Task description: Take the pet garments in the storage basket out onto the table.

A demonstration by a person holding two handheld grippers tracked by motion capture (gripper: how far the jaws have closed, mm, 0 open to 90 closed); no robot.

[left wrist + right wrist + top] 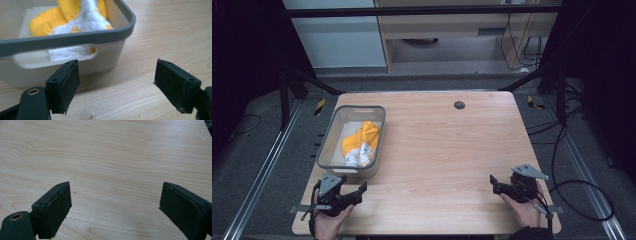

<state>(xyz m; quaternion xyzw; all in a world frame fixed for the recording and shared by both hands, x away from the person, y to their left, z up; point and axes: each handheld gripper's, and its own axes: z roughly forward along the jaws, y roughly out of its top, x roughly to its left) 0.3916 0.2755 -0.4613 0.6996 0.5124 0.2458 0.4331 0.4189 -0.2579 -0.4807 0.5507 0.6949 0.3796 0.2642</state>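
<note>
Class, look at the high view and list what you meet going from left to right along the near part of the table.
Left gripper → grey basket holding the yellow and white cloth → bare wooden table → right gripper.

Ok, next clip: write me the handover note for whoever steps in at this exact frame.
Left gripper: jaws open, nothing held, at the table's near left just short of the grey basket.
Right gripper: jaws open, nothing held, over bare wood at the near right of the table.
Yellow and white cloth: lying crumpled inside the basket.
Done: cloth is in the basket.
Left: judging by the open left gripper facing the basket's near wall, possibly handling the basket or cloth next.
</note>
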